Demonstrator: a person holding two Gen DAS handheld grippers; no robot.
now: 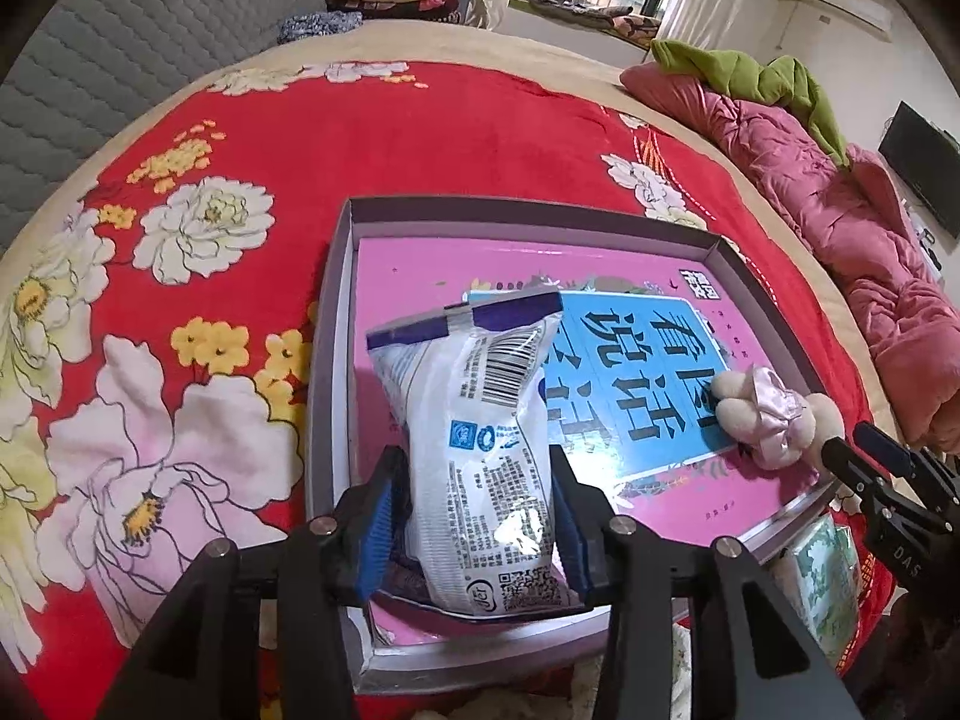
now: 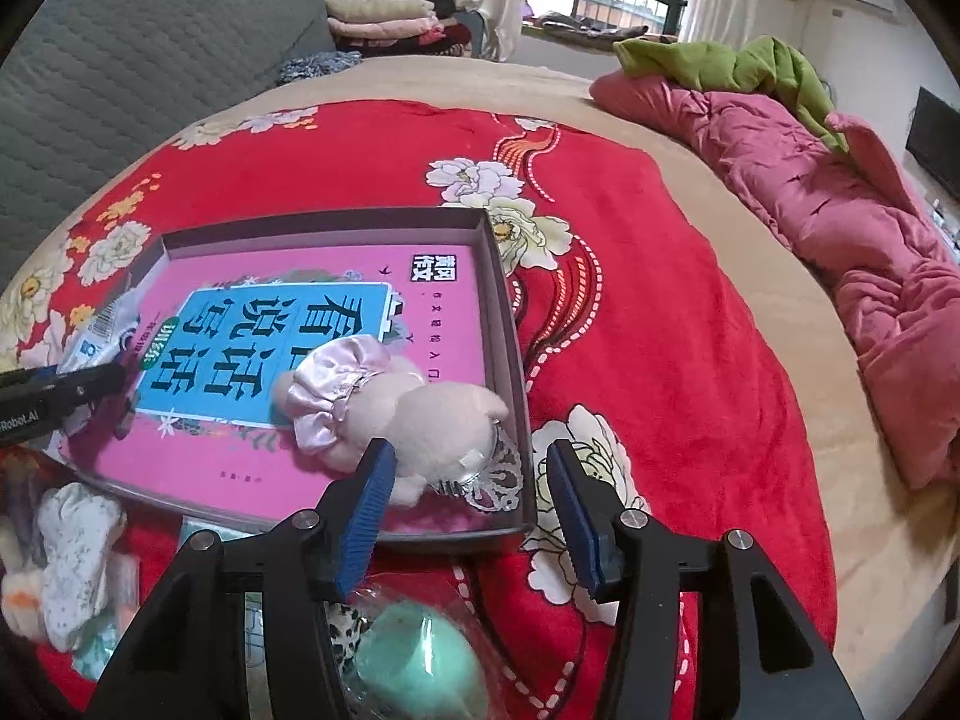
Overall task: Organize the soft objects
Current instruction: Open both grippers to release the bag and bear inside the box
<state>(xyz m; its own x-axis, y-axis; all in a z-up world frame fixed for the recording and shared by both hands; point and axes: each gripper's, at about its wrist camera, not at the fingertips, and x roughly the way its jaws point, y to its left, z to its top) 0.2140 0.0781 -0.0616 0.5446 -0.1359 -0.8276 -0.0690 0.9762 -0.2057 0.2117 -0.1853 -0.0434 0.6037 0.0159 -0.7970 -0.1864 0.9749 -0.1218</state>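
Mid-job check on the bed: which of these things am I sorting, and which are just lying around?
Part of the job:
- white packet, between the left gripper jaws
- plush toy in the box
- green pack
- right gripper, jaws open

Just lying about:
- pink quilt
- green blanket
- folded clothes
- red floral bedspread

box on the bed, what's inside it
A pink book covers the floor of the box. On it lie a plush toy and a white packet, the packet between the left gripper's fingers. Anything under the book is hidden.
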